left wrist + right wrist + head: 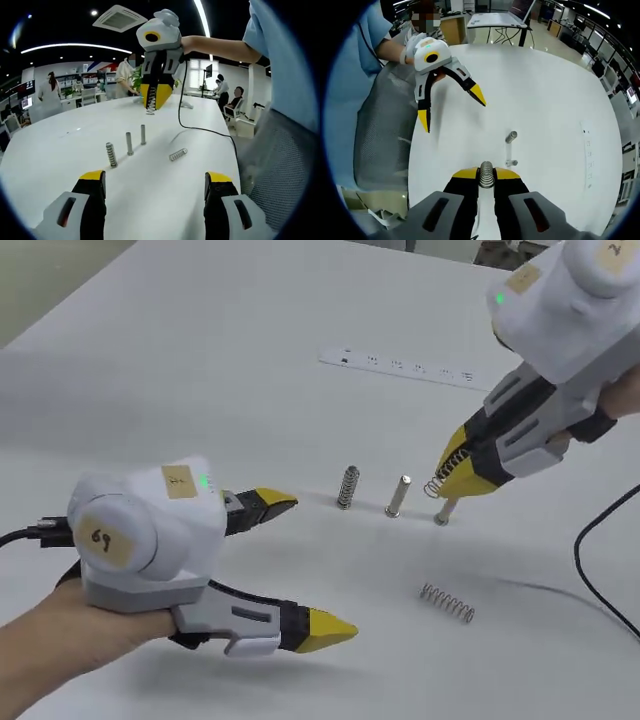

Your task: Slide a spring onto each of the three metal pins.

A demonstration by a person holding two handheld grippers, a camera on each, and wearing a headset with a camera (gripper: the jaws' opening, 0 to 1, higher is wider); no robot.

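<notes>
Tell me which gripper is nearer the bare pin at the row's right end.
Right. The right gripper, shut on a spring, hangs just above that pin; the left gripper is open, well off to its left.

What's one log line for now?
right tongs: held spring above end pin | left tongs: open | sprung pin: one | loose spring: one

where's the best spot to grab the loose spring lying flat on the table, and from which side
Take the loose spring around mid-length, coming from above with the jaws closing across its coils from its two long sides. It lies flat on the table, clear of the pins, so the ends stay free for threading. The open left gripper looks best placed for it.
</notes>
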